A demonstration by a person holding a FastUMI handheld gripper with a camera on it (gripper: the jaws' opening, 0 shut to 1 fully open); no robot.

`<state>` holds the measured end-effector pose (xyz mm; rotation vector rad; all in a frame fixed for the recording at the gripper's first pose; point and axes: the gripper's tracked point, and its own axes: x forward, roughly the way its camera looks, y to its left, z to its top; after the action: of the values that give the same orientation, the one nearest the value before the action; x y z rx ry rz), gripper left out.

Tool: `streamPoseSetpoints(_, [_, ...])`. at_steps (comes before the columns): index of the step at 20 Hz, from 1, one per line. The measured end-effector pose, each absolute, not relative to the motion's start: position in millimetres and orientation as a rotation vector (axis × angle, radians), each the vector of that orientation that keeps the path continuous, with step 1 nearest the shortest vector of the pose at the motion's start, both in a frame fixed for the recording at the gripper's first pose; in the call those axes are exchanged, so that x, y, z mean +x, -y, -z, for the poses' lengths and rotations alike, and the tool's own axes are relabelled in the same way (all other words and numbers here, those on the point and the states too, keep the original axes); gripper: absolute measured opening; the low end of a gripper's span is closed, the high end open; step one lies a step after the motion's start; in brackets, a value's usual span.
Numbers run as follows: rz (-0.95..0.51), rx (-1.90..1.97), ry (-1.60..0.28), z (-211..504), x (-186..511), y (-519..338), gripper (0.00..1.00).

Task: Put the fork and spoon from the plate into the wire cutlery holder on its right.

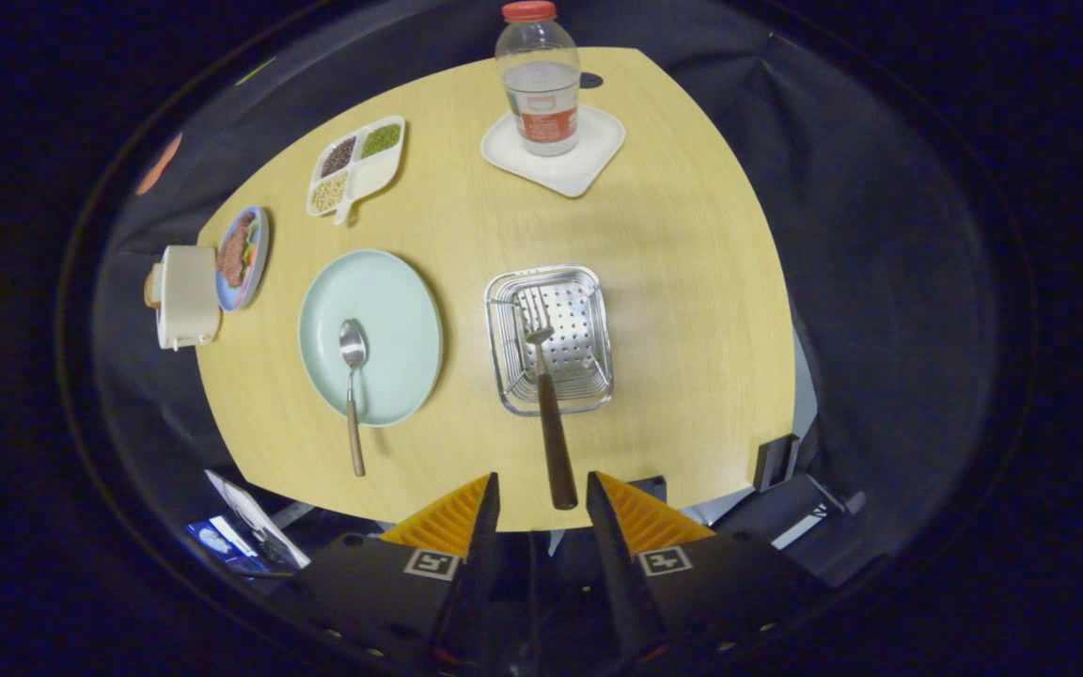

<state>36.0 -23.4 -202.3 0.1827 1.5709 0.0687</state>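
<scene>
The gripper (541, 498) is open and holds nothing, and the spoon (353, 390) lies on the plate (400, 310) at ten o'clock, handle toward the fingers.

The brown-handled fork (545, 395) leans tines-down in the wire cutlery holder (550, 339). At its 9 o'clock, the spoon (353, 385) lies on the pale green plate (370, 337), handle overhanging at 6 o'clock.

Gripper (541, 508): fingers apart, touching nothing.
Fork (546, 395): just ahead of the fingers, tines in the wire cutlery holder (506, 376), handle sticking out toward the gap.
Spoon (352, 381): ahead left, bowl on the plate (400, 320), handle past the rim.
Table (692, 282): carries both.
</scene>
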Motion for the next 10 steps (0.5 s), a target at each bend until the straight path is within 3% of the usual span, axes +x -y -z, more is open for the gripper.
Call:
streamPoseSetpoints(4, [-0.078,0.153,-1.468,184.6,49.9,18.2,0.83])
streamPoseSetpoints(10, [-0.159,0.123,-1.404,167.3,37.0,-37.4,0.89])
